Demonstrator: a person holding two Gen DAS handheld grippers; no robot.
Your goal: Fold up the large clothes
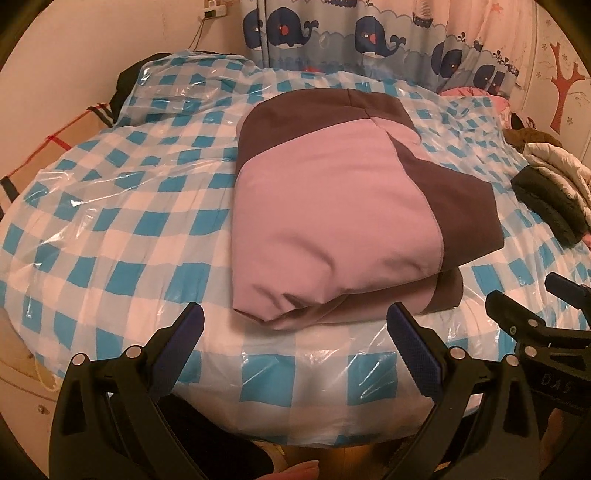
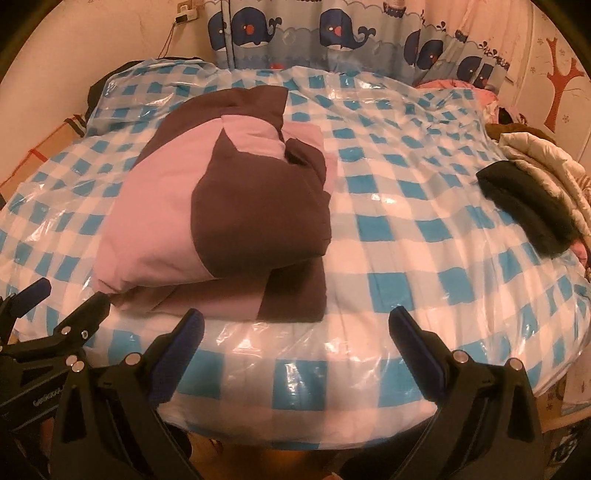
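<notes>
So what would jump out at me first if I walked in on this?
Probably the folded pink and brown garment, lying in a thick bundle on the blue checked bed cover. Next, the whale curtain behind the bed, and the two open black grippers, left and right, at the near edge.

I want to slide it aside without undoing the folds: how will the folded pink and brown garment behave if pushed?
The folded garment looks soft and puffy, so it would likely squash. On the glossy plastic sheet it may slide, though its top layer could shift.
</notes>
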